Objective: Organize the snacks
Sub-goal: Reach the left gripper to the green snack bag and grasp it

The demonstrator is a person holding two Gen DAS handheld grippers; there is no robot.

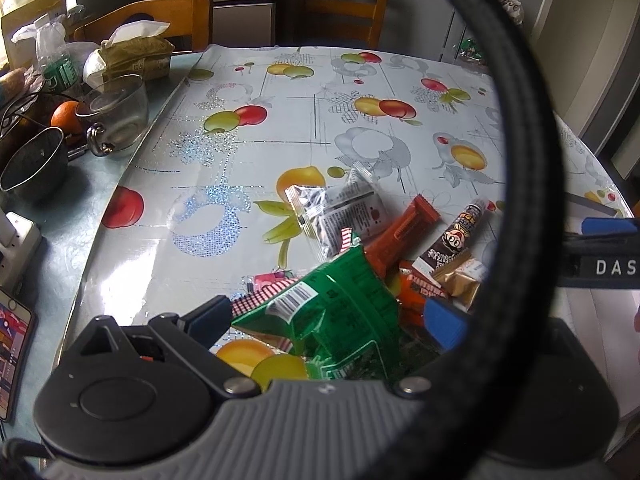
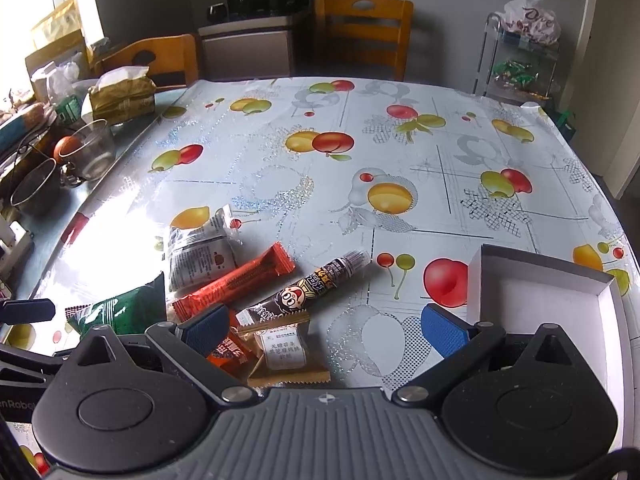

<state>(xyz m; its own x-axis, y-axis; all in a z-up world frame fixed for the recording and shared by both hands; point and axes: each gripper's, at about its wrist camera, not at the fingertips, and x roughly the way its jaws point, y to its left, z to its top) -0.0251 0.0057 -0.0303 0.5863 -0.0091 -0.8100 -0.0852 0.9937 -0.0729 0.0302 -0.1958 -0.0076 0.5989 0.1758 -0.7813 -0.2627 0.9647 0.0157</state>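
A pile of snacks lies on the fruit-print tablecloth [image 2: 360, 152]: a green packet [image 1: 340, 308], a silver packet [image 1: 340, 212], an orange bar [image 2: 236, 280], a brown tube snack [image 2: 308, 284] and a tan wrapped pastry [image 2: 286, 354]. My left gripper [image 1: 326, 326] is open, its blue pads on either side of the green packet, not closed on it. My right gripper [image 2: 324, 330] is open just above the tan pastry. A white open box [image 2: 560, 292] sits to the right of my right gripper.
A thick black cable [image 1: 532, 184] loops across the left wrist view. At the table's left are a glass cup [image 2: 90, 152], a dark bowl [image 2: 34, 190], an orange [image 2: 66, 148], a tissue pack [image 2: 122, 96] and a phone [image 1: 12, 344]. Wooden chairs [image 2: 362, 32] stand behind.
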